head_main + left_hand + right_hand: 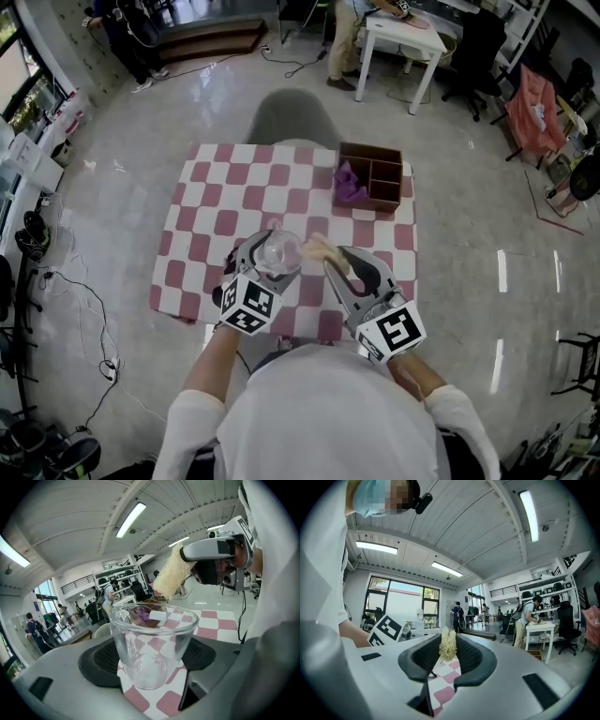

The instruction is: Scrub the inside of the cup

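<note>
A clear glass cup (pixel 152 645) sits upright between the dark pads of my left gripper (pixel 270 259), which is shut on it; the same cup (pixel 280 251) is held above the checked table. My right gripper (pixel 336 262) is shut on a pale fibrous scrubber (pixel 448 645). In the head view the scrubber (pixel 322 249) is just right of the cup's rim, outside the cup. From the left gripper view the scrubber (pixel 169 577) hangs above and behind the rim. The cup looks empty.
The table (pixel 217 225) has a red-and-white checked cloth. A brown divided box (pixel 384 181) holding a purple cloth (pixel 350 184) stands at the far right. A grey chair back (pixel 289 120) is beyond the far edge. People and a white desk (pixel 405 37) are farther off.
</note>
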{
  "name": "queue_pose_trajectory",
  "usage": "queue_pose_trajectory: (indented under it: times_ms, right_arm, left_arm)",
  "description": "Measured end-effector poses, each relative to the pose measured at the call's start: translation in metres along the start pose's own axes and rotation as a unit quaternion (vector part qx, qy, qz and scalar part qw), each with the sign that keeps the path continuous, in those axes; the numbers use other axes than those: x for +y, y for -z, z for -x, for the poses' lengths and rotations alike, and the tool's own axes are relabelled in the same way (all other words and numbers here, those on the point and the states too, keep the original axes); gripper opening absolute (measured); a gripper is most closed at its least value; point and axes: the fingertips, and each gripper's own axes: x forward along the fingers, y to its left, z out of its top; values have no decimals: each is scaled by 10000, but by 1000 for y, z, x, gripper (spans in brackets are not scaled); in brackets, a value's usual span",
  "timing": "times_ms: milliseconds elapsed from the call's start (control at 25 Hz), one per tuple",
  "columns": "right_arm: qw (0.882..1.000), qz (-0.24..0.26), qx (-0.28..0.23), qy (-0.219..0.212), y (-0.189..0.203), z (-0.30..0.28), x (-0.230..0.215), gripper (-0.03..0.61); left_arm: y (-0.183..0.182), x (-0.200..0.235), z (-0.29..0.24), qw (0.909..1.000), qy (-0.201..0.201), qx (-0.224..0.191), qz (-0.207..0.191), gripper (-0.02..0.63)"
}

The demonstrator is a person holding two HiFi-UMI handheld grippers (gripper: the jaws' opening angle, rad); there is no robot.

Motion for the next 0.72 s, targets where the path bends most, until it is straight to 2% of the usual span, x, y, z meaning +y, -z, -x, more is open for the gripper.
queue_pose_trajectory:
  times_ms: [400, 720]
  right_arm:
    - [9999, 14, -30, -132, -1, 1, 9, 107]
    - [9993, 100, -47, -359, 0, -9, 20, 107]
  left_arm:
    - [-9, -5, 2, 9998, -40, 65, -169, 379]
    - [-8, -10, 4, 9978, -100, 282, -585, 379]
